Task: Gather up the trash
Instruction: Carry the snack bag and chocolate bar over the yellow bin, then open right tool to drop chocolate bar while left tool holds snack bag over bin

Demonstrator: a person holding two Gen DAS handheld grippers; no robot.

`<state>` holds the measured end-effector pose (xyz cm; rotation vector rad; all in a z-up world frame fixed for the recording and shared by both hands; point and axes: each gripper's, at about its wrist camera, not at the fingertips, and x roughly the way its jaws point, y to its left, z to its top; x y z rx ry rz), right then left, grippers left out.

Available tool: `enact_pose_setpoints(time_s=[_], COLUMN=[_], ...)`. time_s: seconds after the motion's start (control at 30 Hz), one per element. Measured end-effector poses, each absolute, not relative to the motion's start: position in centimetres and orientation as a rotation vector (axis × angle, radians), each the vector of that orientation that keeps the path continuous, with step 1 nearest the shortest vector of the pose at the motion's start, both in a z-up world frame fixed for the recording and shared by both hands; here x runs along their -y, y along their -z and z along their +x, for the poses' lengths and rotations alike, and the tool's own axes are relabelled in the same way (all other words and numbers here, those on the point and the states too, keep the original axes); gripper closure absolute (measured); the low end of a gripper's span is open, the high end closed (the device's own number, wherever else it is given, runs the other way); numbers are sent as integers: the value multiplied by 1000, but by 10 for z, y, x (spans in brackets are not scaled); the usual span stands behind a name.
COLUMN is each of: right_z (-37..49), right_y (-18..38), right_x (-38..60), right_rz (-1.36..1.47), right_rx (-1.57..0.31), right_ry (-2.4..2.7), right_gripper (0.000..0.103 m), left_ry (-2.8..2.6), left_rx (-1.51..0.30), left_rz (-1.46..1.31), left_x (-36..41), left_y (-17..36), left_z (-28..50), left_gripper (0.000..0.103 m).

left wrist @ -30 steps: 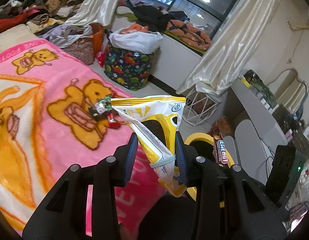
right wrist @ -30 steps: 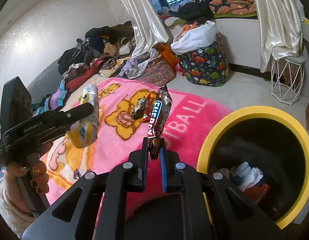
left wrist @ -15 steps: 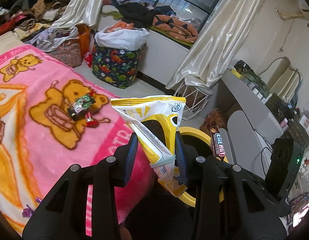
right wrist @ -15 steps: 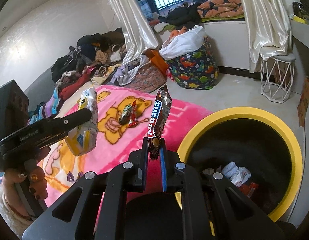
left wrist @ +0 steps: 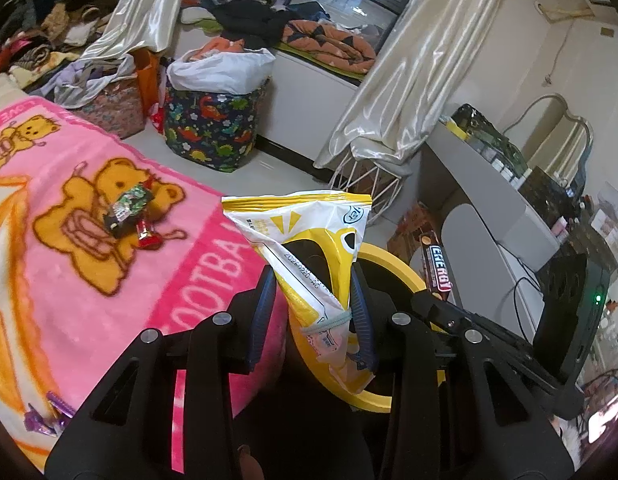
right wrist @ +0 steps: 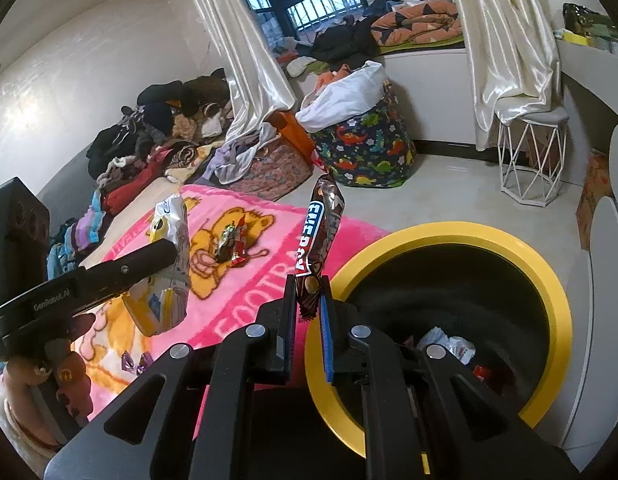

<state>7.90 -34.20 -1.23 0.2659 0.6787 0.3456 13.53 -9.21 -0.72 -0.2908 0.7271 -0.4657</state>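
Observation:
My left gripper (left wrist: pixel 313 304) is shut on a yellow and white snack bag (left wrist: pixel 309 240), held upright at the edge of the yellow-rimmed bin (left wrist: pixel 393 268). In the right wrist view that bag (right wrist: pixel 171 264) hangs over the pink blanket (right wrist: pixel 245 280). My right gripper (right wrist: pixel 307 304) is shut on a brown energy bar wrapper (right wrist: pixel 319 224), just left of the bin's yellow rim (right wrist: pixel 549 280). The same wrapper (left wrist: pixel 437 264) shows at the right in the left wrist view. Crumpled trash (right wrist: pixel 453 344) lies inside the bin. Two small wrappers (left wrist: pixel 129 212) lie on the blanket's bear print.
Purple candy wrappers (left wrist: pixel 45 416) lie at the blanket's near edge. A dinosaur-print laundry basket (left wrist: pixel 213 128) and a white wire stool (right wrist: pixel 529 160) stand on the floor beyond. Clothes are piled along the wall (right wrist: pixel 157 136). A desk (left wrist: pixel 493 184) runs along the right.
Both grippers have travelled sideways toward the yellow bin with their wrappers still held. The bin now fills more of the right wrist view, and the blanket has slid left.

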Motion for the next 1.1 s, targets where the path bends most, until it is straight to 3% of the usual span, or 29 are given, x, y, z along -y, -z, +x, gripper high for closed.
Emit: enact_pose_setpoints(time_s=[1.1], right_z=[71], right_y=[28], right_x=[430], right_rz=[309], right_rx=[-692], right_ry=[-184], right_gripper=[92], left_ry=[560], left_rx=[-798], left_rz=[-192], left_x=[161], left_y=[23], left_z=[140], left_gripper=[74])
